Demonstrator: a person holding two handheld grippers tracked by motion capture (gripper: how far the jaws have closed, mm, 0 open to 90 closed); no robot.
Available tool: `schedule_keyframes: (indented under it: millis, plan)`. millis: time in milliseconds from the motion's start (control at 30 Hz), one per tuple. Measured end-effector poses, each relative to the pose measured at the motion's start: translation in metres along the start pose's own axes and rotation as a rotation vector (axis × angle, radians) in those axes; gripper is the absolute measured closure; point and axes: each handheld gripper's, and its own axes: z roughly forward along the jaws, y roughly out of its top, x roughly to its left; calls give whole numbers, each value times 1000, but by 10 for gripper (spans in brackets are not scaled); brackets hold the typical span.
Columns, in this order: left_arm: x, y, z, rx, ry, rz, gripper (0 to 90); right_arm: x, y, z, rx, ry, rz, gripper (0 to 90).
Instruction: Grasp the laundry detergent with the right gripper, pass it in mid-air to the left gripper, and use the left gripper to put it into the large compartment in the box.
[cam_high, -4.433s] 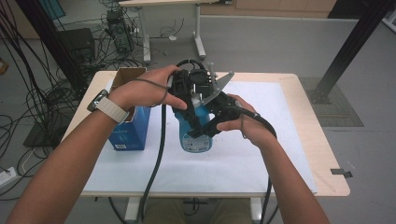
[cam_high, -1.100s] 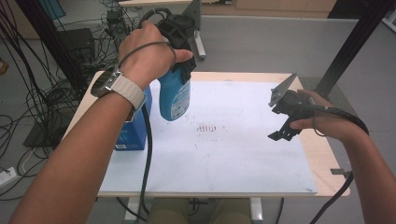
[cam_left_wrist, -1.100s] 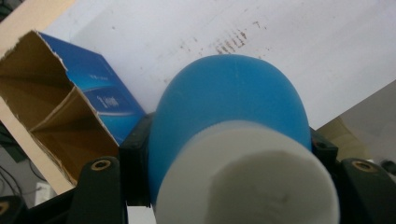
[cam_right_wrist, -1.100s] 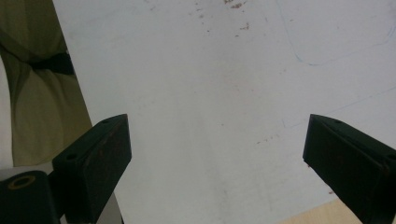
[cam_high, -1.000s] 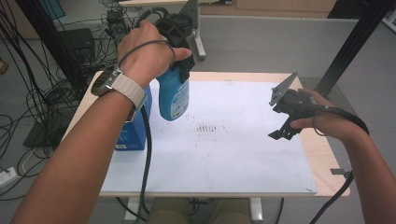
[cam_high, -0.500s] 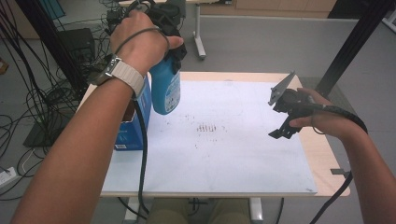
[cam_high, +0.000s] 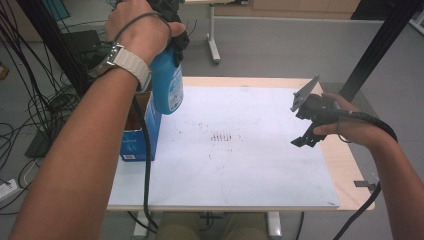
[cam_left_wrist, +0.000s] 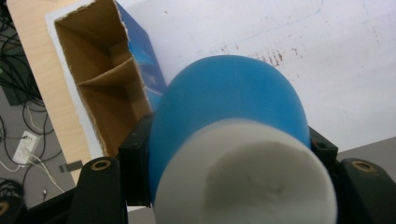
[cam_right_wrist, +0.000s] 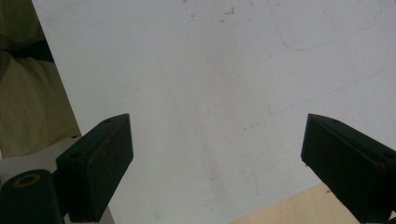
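Blue bottle (cam_high: 166, 82) is clamped by the left gripper (cam_left_wrist: 224, 186), held in the air above the open cardboard box (cam_high: 141, 127). Right gripper (cam_high: 309, 122) is held with jaws spread wide, empty, over the white sheet (cam_high: 240, 160).

left gripper (cam_high: 167, 20) cut by top edge, bottle (cam_high: 167, 82) neck hidden

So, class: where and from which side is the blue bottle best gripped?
Grip the blue bottle at its upper body just below the white cap, from above, jaws on opposite sides. The left gripper holds it so, hanging upright, base free to enter the open box.
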Motion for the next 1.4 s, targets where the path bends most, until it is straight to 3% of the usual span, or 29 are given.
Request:
schedule_keyframes:
  millis: [500, 1033, 1400]
  plan:
    - [25, 2, -10, 13, 14, -98, 375, -4, -4, 0, 1, 0, 5, 88]
    - [51, 2, -8, 4, 37, -154, 375, -10, -3, 8, 6, 14, 13, 89]
    - [71, 0, 4, 19, 45, -185, 375, -13, -3, 12, 11, 21, 22, 89]
